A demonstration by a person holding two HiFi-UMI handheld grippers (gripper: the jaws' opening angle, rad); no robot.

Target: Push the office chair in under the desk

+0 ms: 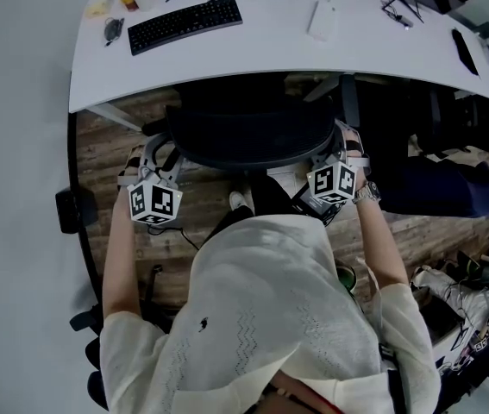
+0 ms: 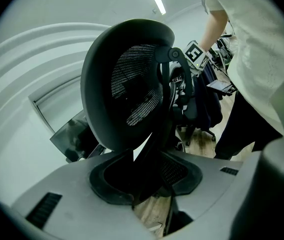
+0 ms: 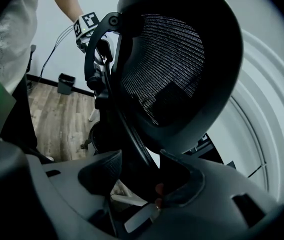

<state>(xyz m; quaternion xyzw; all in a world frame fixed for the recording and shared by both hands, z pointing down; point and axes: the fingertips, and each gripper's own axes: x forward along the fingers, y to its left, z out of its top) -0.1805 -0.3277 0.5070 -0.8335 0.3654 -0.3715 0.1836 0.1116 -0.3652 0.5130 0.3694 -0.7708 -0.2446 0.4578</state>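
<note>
Fingers of the left gripper and right gripper each clamp the one office chair's backrest rim.
One keyboard lies on the one desk.

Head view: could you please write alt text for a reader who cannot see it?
From above, a person holds a black office chair by its backrest, left tongs and right tongs clamped on its sides, the chair partly under a curved white desk. A black keyboard lies on the desk.

Head view looks steeply down; both gripper views closely flank the shared chair back.
</note>
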